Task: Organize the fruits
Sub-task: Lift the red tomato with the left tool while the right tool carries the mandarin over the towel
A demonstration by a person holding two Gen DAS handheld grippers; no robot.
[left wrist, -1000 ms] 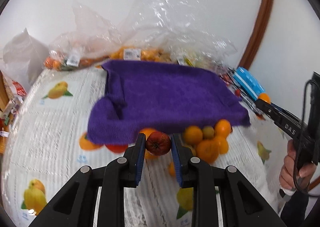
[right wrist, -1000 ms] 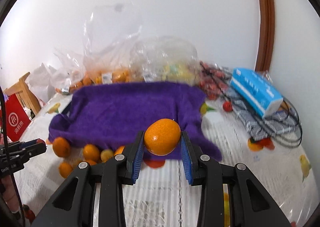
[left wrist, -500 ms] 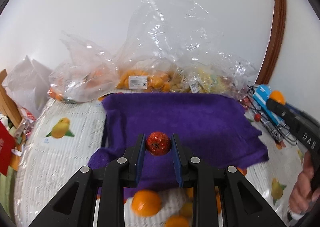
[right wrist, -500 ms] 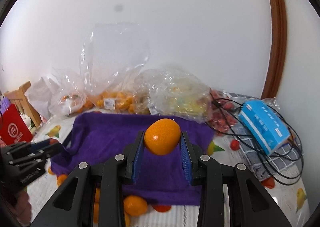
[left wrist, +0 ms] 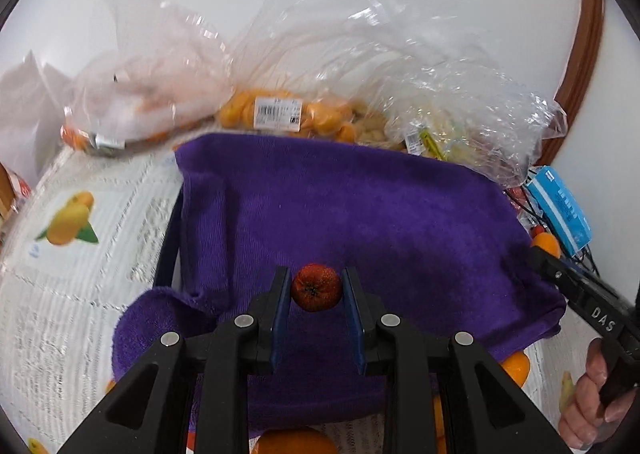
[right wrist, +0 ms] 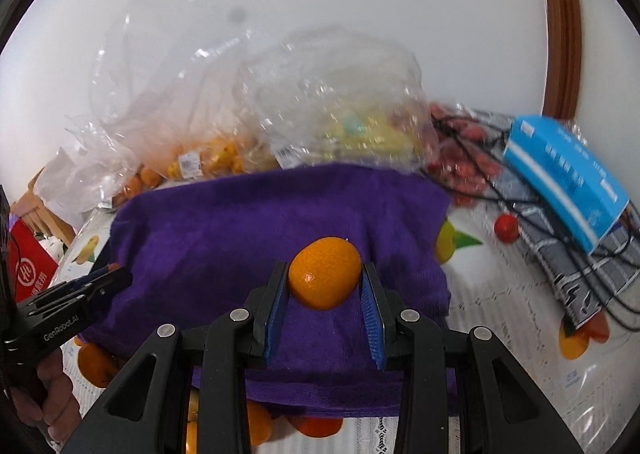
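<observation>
Fruits held in both grippers. Left gripper (left wrist: 316, 290): fingers nearly closed, blue ribbed pads pinching a small red fruit (left wrist: 316, 292), round, bumpy dull skin, dark stem dimple facing the camera. Right gripper (right wrist: 325, 286): fingers closed on a larger orange (right wrist: 324, 272), oval, glossy, fine-pored peel, gripped at its sides. Both fruits sit at the fingertips, above a purple towel (left wrist: 360, 221), plush terry, rumpled, one corner folded over to the left of the left fingers. Towel lies on a table (left wrist: 80, 274) covered in white woven-look cloth with printed mangoes.

Beyond the fingers in both views: crinkly clear plastic bags (left wrist: 360, 53), shiny, with small oranges and pale yellowish produce inside, barcode labels showing. Loose oranges (right wrist: 96, 366) poke out below the towel's near edge.

Left wrist view only: the right gripper's black body at far right edge, a hand (left wrist: 592, 406) on its handle, and a white bag to the far left.

Right wrist view only: a blue rectangular box (right wrist: 560, 173) right of the fingers on a grey patterned pack, black cables, a small red round fruit (right wrist: 506, 228), packed red fruit behind, a red carton at far left, a wall switch up top.
</observation>
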